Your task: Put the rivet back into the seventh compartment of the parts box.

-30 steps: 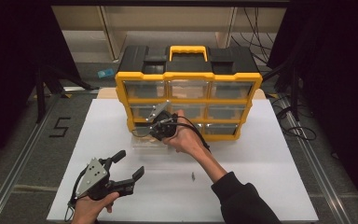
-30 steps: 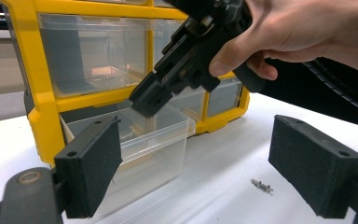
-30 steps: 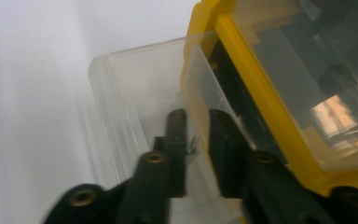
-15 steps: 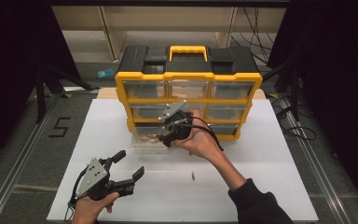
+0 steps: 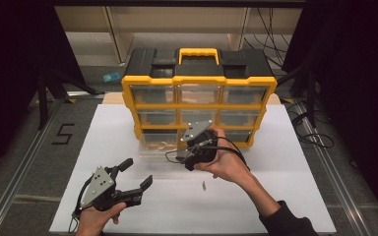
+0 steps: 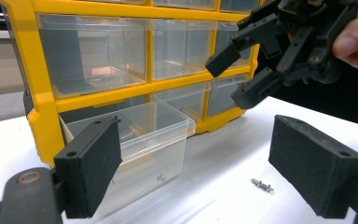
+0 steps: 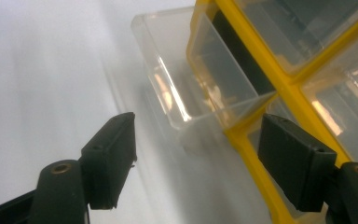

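A yellow and black drawer cabinet (image 5: 199, 96) stands upright at the far middle of the white table (image 5: 285, 196), its yellow carry handle (image 5: 199, 52) on top and its clear drawer fronts facing the person. From the cabinet's bottom row, on the person's left, one clear drawer (image 5: 157, 145) is pulled out toward the person and rests on the table; in the left gripper view the same clear drawer (image 6: 140, 149) juts from the yellow frame with some small pale items lying on its floor, too faint to name. The right gripper (image 5: 184, 158) is held in the right hand (image 5: 224, 162) just in front of the cabinet's lower middle drawers, beside the pulled-out drawer, its grey plate uppermost and its cable looping at its side; in the right gripper view its jaws stand wide apart with nothing between them, aimed at the open drawer (image 7: 186, 88) and the cabinet's yellow corner. A small metal screw (image 5: 203, 185) lies alone on the table in front of the cabinet, nearer the person than the right hand. The left gripper (image 5: 137, 176) is held in the left hand (image 5: 96, 219) well in front of the cabinet, toward the person's left near the table's near edge, its jaws spread wide and empty.
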The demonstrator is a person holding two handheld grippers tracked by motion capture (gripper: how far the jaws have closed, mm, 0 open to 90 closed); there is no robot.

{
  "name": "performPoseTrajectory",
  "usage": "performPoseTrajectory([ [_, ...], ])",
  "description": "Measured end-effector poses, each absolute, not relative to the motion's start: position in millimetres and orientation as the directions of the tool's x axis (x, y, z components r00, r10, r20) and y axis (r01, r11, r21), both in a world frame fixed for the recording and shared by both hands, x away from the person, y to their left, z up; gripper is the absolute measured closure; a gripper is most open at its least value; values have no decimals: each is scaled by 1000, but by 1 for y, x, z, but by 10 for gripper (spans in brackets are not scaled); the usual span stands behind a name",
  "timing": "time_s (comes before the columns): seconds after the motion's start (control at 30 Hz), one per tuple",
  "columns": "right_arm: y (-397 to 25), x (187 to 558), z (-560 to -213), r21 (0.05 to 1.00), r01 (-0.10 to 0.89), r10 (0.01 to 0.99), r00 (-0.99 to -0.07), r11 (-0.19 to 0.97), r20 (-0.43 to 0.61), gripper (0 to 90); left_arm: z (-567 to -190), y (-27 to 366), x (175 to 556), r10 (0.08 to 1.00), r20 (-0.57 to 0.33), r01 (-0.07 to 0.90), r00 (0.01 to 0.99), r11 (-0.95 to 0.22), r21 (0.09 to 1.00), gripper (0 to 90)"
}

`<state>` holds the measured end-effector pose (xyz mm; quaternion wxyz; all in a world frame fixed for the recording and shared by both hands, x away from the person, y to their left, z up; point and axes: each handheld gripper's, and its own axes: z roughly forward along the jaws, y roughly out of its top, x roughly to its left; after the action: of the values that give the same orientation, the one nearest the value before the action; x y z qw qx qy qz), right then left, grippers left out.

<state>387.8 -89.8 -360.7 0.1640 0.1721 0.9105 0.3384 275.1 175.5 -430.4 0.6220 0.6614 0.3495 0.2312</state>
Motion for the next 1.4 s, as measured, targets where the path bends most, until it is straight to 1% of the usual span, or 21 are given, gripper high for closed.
performPoseTrajectory([
  [0.03, -92, 387, -363, 671, 187, 417, -887, 718, -199, 280, -430, 176, 275, 750, -129, 175, 649, 18, 984, 165],
  [0.07, -92, 387, -363, 671, 187, 417, -887, 718, -199, 280, -431, 174, 273, 739, -162, 197, 654, 41, 980, 165],
  [0.1, -96, 385, -366, 662, 188, 415, -887, 726, -203, 281, -429, 178, 276, 763, -99, 154, 639, -1, 988, 165],
  [0.3, -110, 383, -374, 642, 208, 424, -883, 738, -202, 280, -430, 176, 276, 759, -103, 156, 643, 2, 988, 165],
  [0.43, -122, 383, -385, 621, 243, 439, -880, 745, -182, 279, -429, 177, 276, 759, -103, 155, 642, 3, 988, 165],
  [0.53, -124, 383, -389, 615, 245, 442, -876, 750, -191, 278, -429, 177, 276, 759, -103, 154, 643, 3, 988, 165],
  [0.6, -128, 382, -396, 593, 264, 439, -882, 760, -171, 278, -429, 177, 276, 759, -104, 154, 643, 5, 988, 165],
  [0.67, -129, 382, -396, 586, 261, 432, -885, 767, -173, 277, -429, 177, 276, 759, -105, 154, 643, 6, 988, 165],
  [0.7, -131, 382, -400, 576, 279, 447, -878, 769, -171, 276, -429, 177, 276, 759, -105, 154, 643, 6, 988, 165],
  [0.9, -133, 382, -409, 555, 291, 439, -886, 780, -152, 276, -429, 177, 276, 759, -106, 155, 643, 7, 988, 165],
  [1.0, -133, 382, -416, 530, 301, 430, -892, 793, -138, 295, -429, 177, 276, 758, -104, 152, 644, 6, 988, 164],
  [1.03, -133, 381, -419, 506, 318, 435, -891, 802, -130, 308, -429, 177, 276, 758, -107, 154, 643, 9, 988, 164],
  [1.07, -133, 381, -419, 506, 318, 435, -891, 802, -130, 308, -429, 177, 276, 758, -107, 154, 643, 9, 988, 164],
  [1.17, -131, 381, -427, 476, 329, 426, -899, 815, -107, 342, -429, 177, 276, 758, -106, 153, 643, 9, 988, 165],
  [1.2, -130, 381, -429, 470, 334, 429, -897, 817, -109, 353, -429, 177, 276, 758, -106, 153, 643, 9, 988, 165],
  [1.3, -129, 381, -434, 454, 371, 447, -892, 810, -67, 383, -429, 177, 276, 758, -106, 154, 643, 7, 988, 164],
  [1.4, -129, 382, -436, 442, 389, 456, -888, 808, -52, 397, -429, 177, 276, 759, -106, 155, 643, 7, 988, 165],
])
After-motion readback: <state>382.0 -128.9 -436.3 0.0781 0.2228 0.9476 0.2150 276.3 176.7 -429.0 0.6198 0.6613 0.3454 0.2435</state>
